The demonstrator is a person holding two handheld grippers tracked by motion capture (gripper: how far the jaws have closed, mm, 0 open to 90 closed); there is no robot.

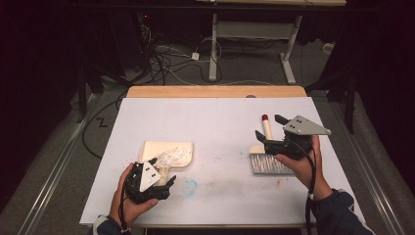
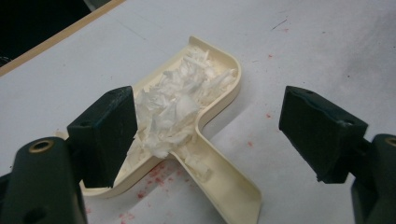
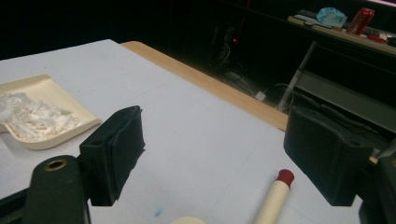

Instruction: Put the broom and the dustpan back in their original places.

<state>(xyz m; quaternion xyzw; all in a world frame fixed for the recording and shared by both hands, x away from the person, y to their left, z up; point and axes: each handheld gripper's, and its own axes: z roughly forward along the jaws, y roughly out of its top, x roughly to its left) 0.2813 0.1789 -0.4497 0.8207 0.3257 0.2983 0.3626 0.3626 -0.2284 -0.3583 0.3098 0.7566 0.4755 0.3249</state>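
A cream dustpan (image 1: 169,149) (image 2: 223,86) lies at the left of the white table, holding a heap of white paper shreds (image 1: 175,154) (image 2: 176,103). Its handle (image 2: 227,189) points toward my left gripper (image 1: 157,173) (image 2: 210,112), which hovers open just above it, jaws astride the handle without touching. At the right lies a hand brush (image 1: 268,164) with a cream, red-tipped handle (image 1: 266,125) (image 3: 276,195). My right gripper (image 1: 270,127) (image 3: 212,140) stands open over that handle with nothing between its jaws. In the right gripper view the dustpan (image 3: 51,119) sits far left.
The white table top (image 1: 215,117) has a wooden far edge (image 1: 215,91), red specks around the dustpan and a blue smudge (image 1: 190,185) near the front. Behind the table are floor cables (image 1: 166,61) and a desk frame (image 1: 254,34).
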